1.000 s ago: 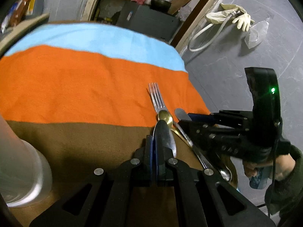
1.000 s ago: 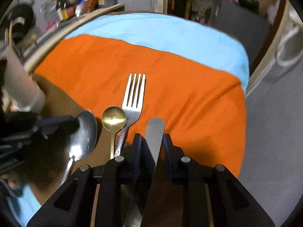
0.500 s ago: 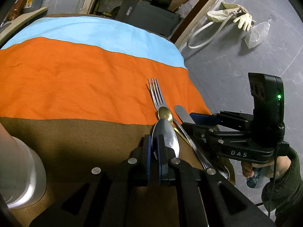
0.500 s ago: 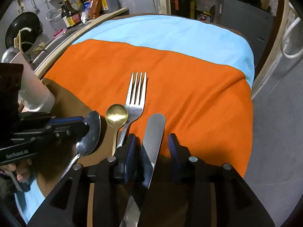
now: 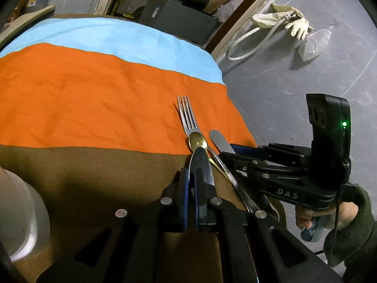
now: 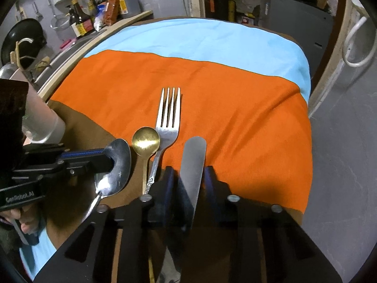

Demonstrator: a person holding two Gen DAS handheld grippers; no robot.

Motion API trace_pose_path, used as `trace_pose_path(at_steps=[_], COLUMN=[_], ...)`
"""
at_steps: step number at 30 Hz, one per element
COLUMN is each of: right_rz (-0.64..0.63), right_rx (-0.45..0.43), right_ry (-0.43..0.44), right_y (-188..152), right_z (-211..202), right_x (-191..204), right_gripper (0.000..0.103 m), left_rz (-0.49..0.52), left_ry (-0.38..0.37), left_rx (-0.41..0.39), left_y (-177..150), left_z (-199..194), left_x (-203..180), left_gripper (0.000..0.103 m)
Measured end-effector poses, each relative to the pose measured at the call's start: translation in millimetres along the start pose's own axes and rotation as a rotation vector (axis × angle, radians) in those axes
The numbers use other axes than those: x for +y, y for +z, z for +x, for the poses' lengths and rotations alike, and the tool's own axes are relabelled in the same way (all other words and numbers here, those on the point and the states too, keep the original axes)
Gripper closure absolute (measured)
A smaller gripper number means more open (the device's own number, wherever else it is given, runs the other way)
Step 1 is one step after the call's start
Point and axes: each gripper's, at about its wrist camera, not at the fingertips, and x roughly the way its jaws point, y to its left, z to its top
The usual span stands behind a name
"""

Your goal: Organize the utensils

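Observation:
A silver fork (image 6: 168, 118) and a small gold spoon (image 6: 145, 140) lie side by side on the striped cloth; both also show in the left wrist view, fork (image 5: 187, 118) and gold spoon (image 5: 198, 140). My left gripper (image 5: 192, 176) is shut on a large silver spoon (image 6: 114, 167), held at the bowl, just left of the gold spoon. My right gripper (image 6: 188, 176) has its jaws spread apart around a silver knife (image 6: 192, 165) that lies between them, right of the fork.
A pale cylindrical cup (image 5: 21, 214) stands at the left on the brown stripe. The table's right edge (image 6: 308, 141) drops to a grey floor. Bottles and a pan (image 6: 23, 37) sit on a counter behind.
My right gripper's jaws have spread open, letting go of the knife, which now lies on the cloth. My left gripper has brought the large spoon down beside the gold spoon.

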Motion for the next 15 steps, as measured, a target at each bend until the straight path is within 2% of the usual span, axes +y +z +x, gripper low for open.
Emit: trace_pose_path(at_steps=[4, 8, 10, 15], right_rz=[0.004, 0.014, -0.002, -0.072], right_rx=[-0.016, -0.088, -0.139, -0.323], right_ry=[-0.052, -0.073, -0.090, -0.156], right_y=[-1.8, -15.8, -25.7, -53.7], right_z=[-3.9, -15.3, -25.9, -58.4], right_x=[7.0, 8.5, 13.2, 31.6], right_gripper=[0.088, 0.088, 0.088, 0.088], left_rz=[0.053, 0.094, 0.122, 0.212], left_ry=[0.031, 0.040, 0.063, 0.150], left_rx=[-0.046, -0.101, -0.140, -0.309], left_y=[-5.0, -11.5, -13.4, -27.6], left_z=[-8.8, -20.3, -25.3, -50.1], left_x=[-14.0, -28.6, -37.8, -60.4], left_gripper=[0.103, 0.103, 0.103, 0.103])
